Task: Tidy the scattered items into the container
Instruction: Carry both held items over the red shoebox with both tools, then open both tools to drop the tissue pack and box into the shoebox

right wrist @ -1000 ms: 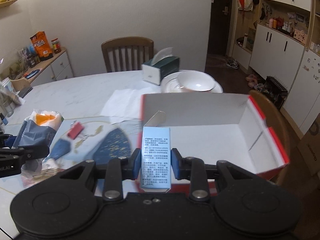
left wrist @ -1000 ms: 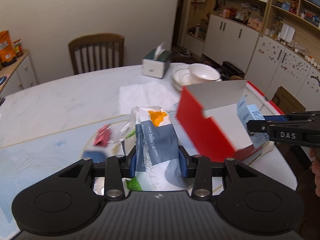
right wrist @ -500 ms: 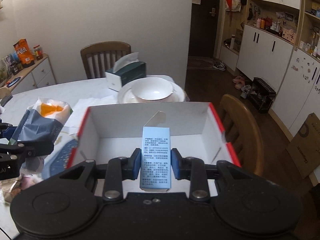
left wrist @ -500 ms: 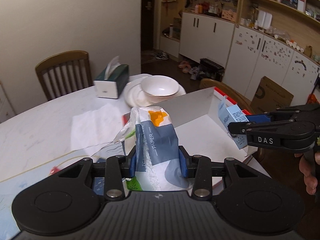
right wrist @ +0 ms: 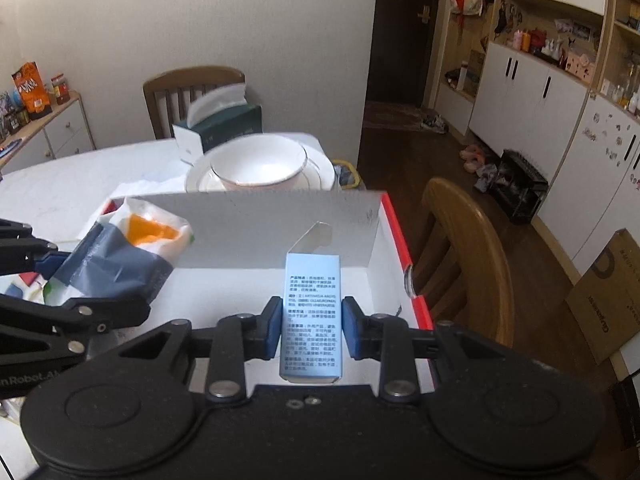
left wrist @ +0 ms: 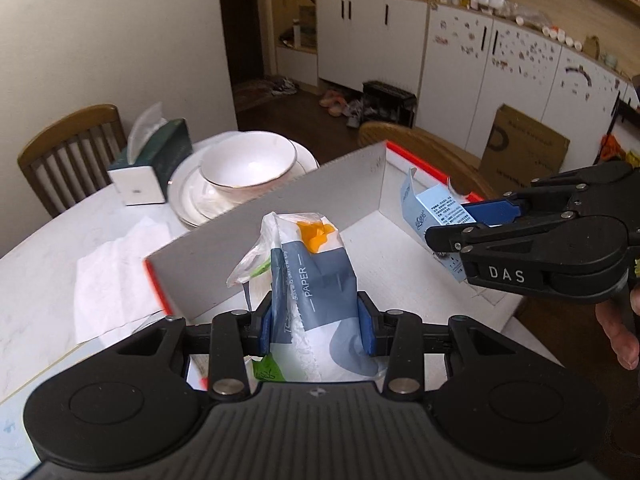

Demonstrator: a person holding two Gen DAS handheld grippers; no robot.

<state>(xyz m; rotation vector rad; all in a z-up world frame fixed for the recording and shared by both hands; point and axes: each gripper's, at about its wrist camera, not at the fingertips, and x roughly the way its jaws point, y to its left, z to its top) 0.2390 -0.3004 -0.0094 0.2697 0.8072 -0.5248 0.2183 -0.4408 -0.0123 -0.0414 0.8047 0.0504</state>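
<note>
My left gripper point(left wrist: 318, 326) is shut on a tissue paper pack point(left wrist: 316, 280) with grey, white and orange print, held over the near left part of the red-edged white cardboard box point(left wrist: 280, 216). My right gripper point(right wrist: 312, 330) is shut on a small light blue carton point(right wrist: 312, 312) with its top flap open, held over the box's right side point(right wrist: 394, 232). The right gripper also shows in the left wrist view point(left wrist: 452, 228), with the carton point(left wrist: 432, 208). The left gripper's pack shows in the right wrist view point(right wrist: 128, 256).
A white bowl on plates point(left wrist: 248, 168) and a dark green tissue box point(left wrist: 152, 160) stand behind the box. A white napkin point(left wrist: 116, 272) lies on the marble table to the left. A wooden chair point(right wrist: 472, 248) stands close to the box's right.
Both grippers have moved to the right with their items, from beside the box to over its inside. The scattered items on the table's left have left the views.
</note>
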